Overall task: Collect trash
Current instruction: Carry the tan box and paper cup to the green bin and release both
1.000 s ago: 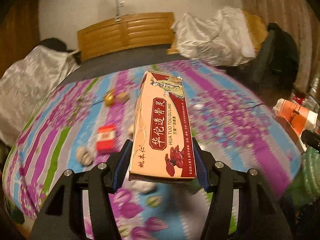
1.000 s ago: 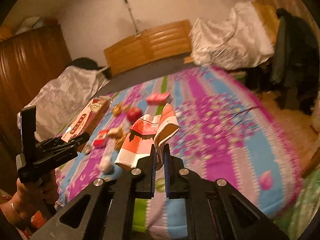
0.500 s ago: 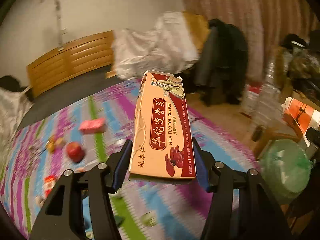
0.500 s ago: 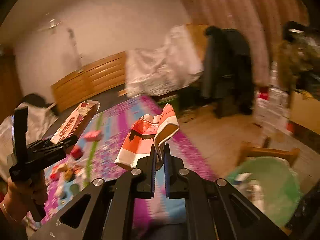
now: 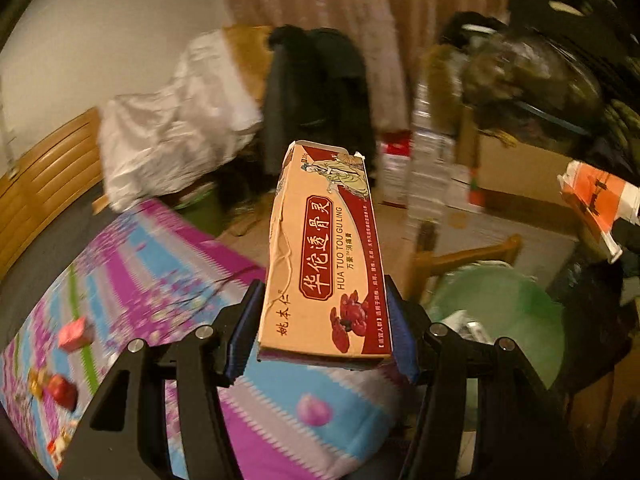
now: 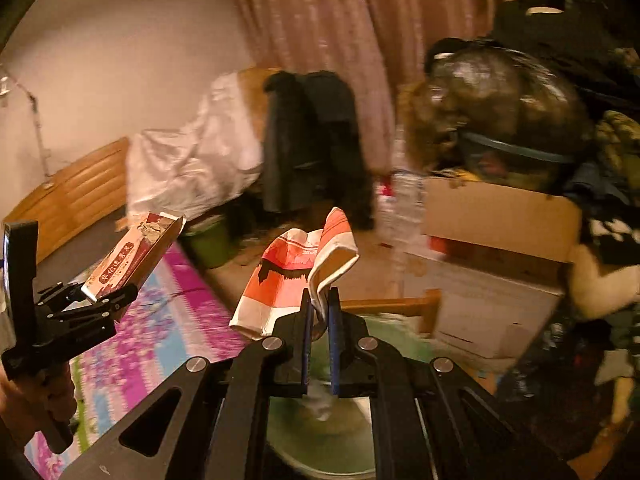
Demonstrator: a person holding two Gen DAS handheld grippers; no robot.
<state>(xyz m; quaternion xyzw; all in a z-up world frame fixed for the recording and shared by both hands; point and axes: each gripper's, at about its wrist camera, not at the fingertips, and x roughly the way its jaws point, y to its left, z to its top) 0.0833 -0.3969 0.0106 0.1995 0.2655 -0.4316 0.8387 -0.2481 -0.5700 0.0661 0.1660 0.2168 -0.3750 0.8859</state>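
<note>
My left gripper (image 5: 322, 334) is shut on a long tan and red cardboard box (image 5: 324, 248) with Chinese writing, held above the bed's edge. It also shows in the right wrist view (image 6: 132, 256). My right gripper (image 6: 319, 312) is shut on a crumpled orange and white paper bag (image 6: 296, 268), held over a bin lined with a green bag (image 6: 320, 432). The bin shows at the lower right in the left wrist view (image 5: 508, 312), and the paper bag (image 5: 596, 200) at the right edge.
A bed with a purple, blue and green sheet (image 5: 132, 288) lies to the left, with a red apple (image 5: 62, 392) and a small pink box (image 5: 74, 332) on it. Cardboard boxes (image 6: 496, 216), a wooden stool (image 5: 464, 260) and dark clothes (image 5: 316, 96) stand beyond the bin.
Both grippers have swung right, away from the bed and toward the green bin. Each still holds its piece of trash.
</note>
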